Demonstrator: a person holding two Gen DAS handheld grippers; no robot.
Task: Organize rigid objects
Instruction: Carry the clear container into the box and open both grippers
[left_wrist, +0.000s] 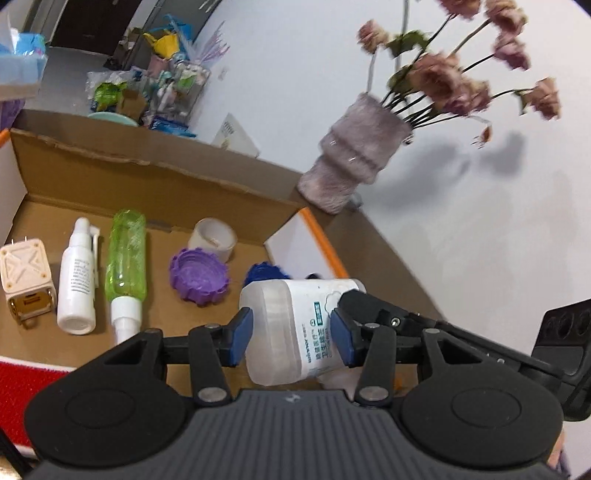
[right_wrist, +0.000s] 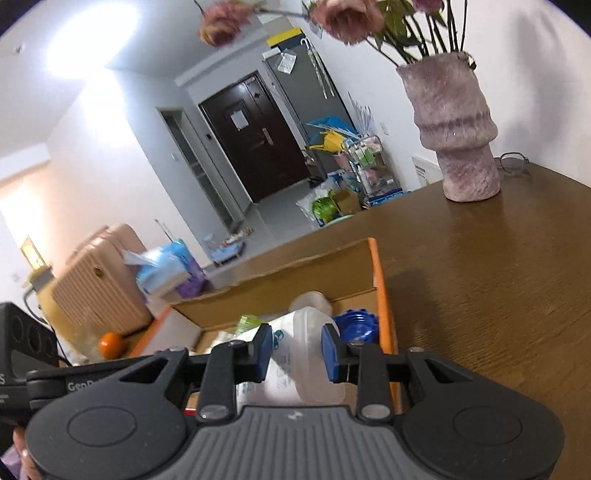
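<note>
Tongs, both left (left_wrist: 291, 332) and right (right_wrist: 294, 352), squeeze one white bottle (left_wrist: 291, 325) over the box (left_wrist: 147, 177). Next job: set it down beside the other bottles.

You have a brown wooden table (right_wrist: 498, 280) carrying an open cardboard box (right_wrist: 295, 273) on its left and, farther right, a fuzzy pink vase (right_wrist: 458, 129) with eyeglasses (right_wrist: 513, 161) beside it.
</note>
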